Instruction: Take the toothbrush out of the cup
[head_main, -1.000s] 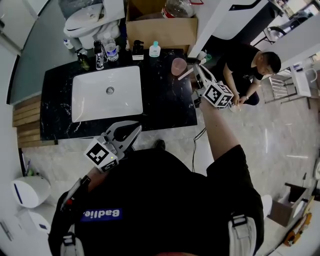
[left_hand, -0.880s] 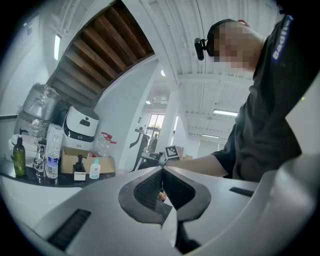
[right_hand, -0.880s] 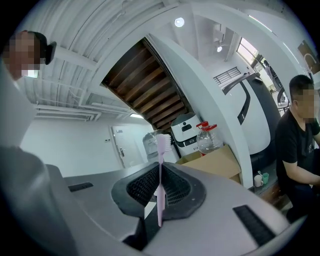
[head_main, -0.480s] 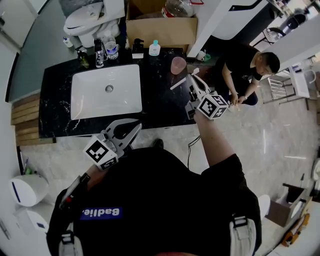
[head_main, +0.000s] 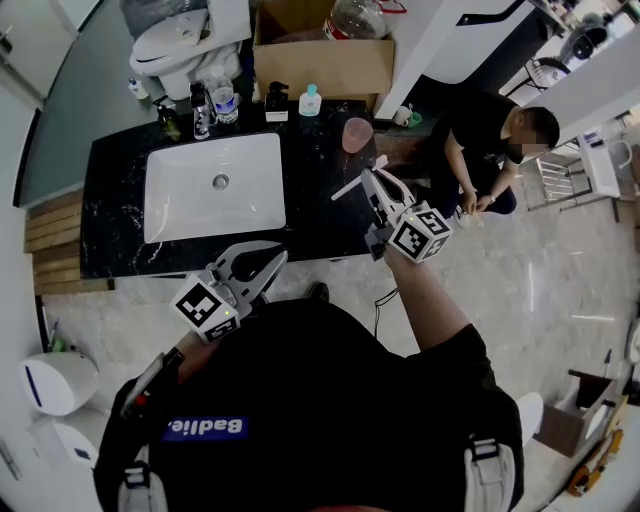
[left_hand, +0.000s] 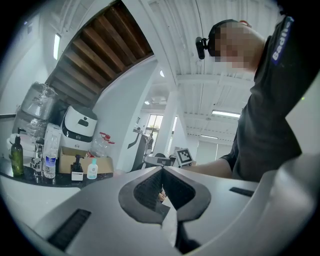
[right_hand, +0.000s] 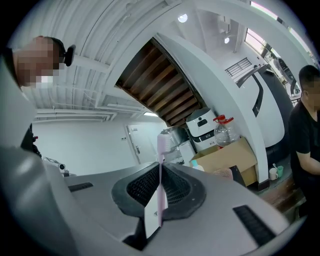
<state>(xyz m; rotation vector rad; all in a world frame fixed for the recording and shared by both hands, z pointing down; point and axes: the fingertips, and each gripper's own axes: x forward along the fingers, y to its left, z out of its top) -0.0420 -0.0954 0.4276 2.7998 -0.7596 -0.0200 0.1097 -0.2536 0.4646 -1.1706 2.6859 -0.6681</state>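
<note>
Holds a slim, pale pink toothbrush (right_hand: 161, 146) in the right gripper (head_main: 372, 182), jaws pinched tight on the straight handle, bristle head poking up past the tips. Carries it clear of the pink cup (head_main: 357, 132), just in front of that cup, slanted over the black counter (head_main: 320, 215). Parks the left gripper (head_main: 273, 258) well apart from the cup, jaws together, nothing between.
</note>
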